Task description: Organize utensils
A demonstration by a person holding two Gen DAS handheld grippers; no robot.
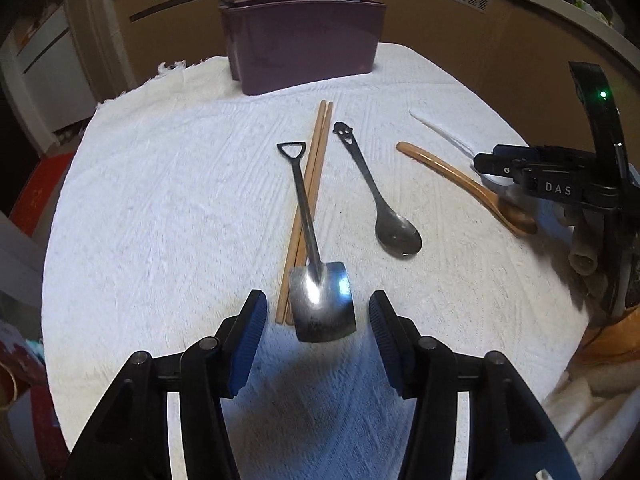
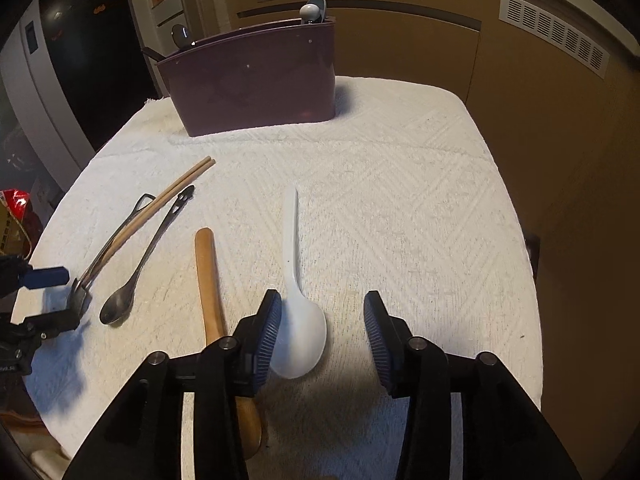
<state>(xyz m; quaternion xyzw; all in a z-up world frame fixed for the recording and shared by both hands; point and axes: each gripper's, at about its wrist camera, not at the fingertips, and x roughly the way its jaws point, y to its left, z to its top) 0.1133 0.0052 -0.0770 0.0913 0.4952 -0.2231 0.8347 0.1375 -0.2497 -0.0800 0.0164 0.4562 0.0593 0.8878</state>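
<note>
On the white towel lie a shovel-shaped metal spoon (image 1: 316, 264), a pair of wooden chopsticks (image 1: 308, 188), a dark metal spoon (image 1: 384, 208), a wooden spoon (image 2: 208, 280) and a white plastic spoon (image 2: 296, 312). My left gripper (image 1: 318, 332) is open, its jaws on either side of the shovel spoon's blade, just above it. My right gripper (image 2: 320, 332) is open above the white spoon's bowl, which lies by its left finger (image 2: 268, 332). A purple utensil holder (image 2: 256, 80) stands at the back with a few utensils in it.
The towel-covered table (image 2: 420, 200) ends at a brown cabinet wall with vents on the right and behind. The right gripper shows in the left wrist view (image 1: 552, 184) over the wooden spoon's bowl. Clutter lies off the table's left edge (image 2: 16, 216).
</note>
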